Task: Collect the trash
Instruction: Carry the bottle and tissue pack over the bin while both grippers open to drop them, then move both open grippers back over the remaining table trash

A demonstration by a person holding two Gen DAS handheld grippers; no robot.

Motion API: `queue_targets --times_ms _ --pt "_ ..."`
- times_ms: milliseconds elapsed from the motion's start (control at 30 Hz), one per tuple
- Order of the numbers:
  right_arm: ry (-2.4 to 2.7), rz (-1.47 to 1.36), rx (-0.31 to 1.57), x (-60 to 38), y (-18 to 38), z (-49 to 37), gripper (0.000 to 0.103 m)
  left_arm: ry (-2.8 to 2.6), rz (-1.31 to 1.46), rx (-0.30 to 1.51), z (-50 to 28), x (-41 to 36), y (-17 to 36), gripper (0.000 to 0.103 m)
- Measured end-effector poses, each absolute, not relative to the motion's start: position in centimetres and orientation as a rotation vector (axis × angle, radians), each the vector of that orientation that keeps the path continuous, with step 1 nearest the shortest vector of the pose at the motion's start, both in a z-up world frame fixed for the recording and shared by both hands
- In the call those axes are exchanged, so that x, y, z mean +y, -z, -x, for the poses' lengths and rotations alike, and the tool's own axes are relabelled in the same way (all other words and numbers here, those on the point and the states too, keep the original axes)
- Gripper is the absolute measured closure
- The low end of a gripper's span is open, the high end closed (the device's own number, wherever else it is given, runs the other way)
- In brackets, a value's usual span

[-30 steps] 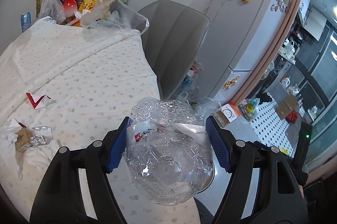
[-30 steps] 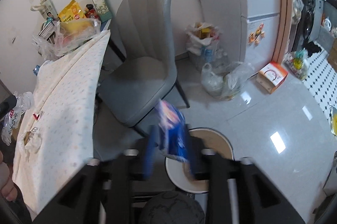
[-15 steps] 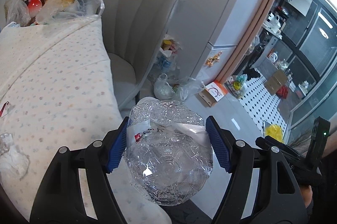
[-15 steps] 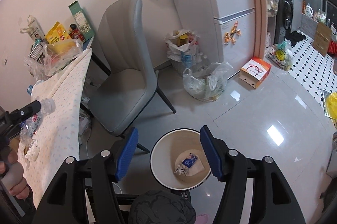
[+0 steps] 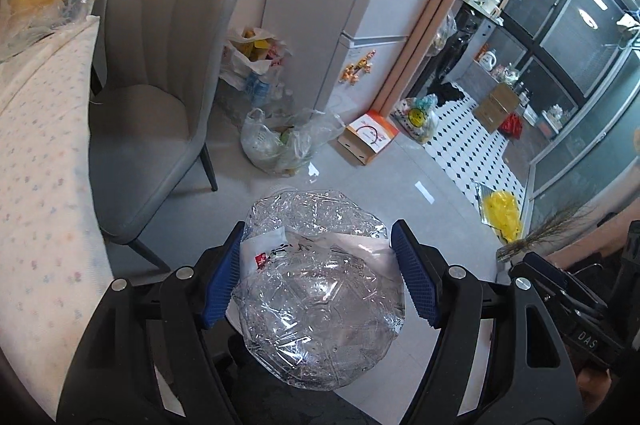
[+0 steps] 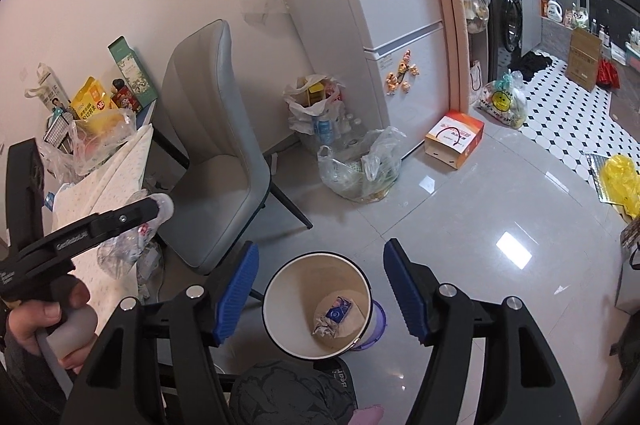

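Now my right tool (image 6: 318,289) is hanging with jaws apart and empty over the bin (image 6: 316,305); the blue packet (image 6: 338,307) it was carrying a second ago is lying inside beside crumpled paper. My left tool (image 5: 316,275) is staying clamped on the crushed clear bottle (image 5: 316,309), swinging off the bench (image 5: 36,165) toward the bin. Bottle label: red mark, unreadable. Tool body reads "DAS".

"DAS" on right tongs (image 5: 588,335), possibly "NB" on yellow snack bag (image 6: 93,103)
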State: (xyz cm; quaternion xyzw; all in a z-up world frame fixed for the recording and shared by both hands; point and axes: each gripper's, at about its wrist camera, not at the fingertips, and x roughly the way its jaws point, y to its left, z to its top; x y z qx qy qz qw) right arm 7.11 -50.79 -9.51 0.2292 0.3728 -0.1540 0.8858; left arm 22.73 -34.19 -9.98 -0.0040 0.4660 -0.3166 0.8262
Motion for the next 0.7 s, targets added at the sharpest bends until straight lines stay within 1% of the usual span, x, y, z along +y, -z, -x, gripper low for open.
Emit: queue_targets --times_ms 33,67,100,167,300,533,700 --pt "0.322 -0.48 0.778 -50.9 9.7 -7.0 0.035 0.684 0.017 1.004 -22.8 -34.5 10.2 0.03" --pt "0.324 -0.482 0.779 -51.0 9.8 -7.0 0.033 0.685 0.024 1.017 -23.0 -34.7 10.5 0.025" --pt "0.328 -0.485 0.779 -51.1 9.9 -7.0 0.031 0.676 0.031 1.018 -23.1 -34.6 10.4 0.016" --pt "0.332 -0.495 0.775 -51.1 10.0 -7.0 0.024 0.661 0.057 0.988 -23.0 -34.2 9.9 0.006" --pt "0.321 -0.494 0.77 -50.6 10.2 -7.4 0.021 0.641 0.073 0.939 -23.0 -32.4 8.8 0.006" --pt "0.269 -0.483 0.751 -49.0 9.9 -8.1 0.008 0.561 0.119 0.892 -22.9 -27.3 6.8 0.006" --pt "0.201 -0.48 0.727 -46.8 9.3 -9.0 0.008 0.493 0.158 0.845 -22.2 -22.7 5.2 0.006"
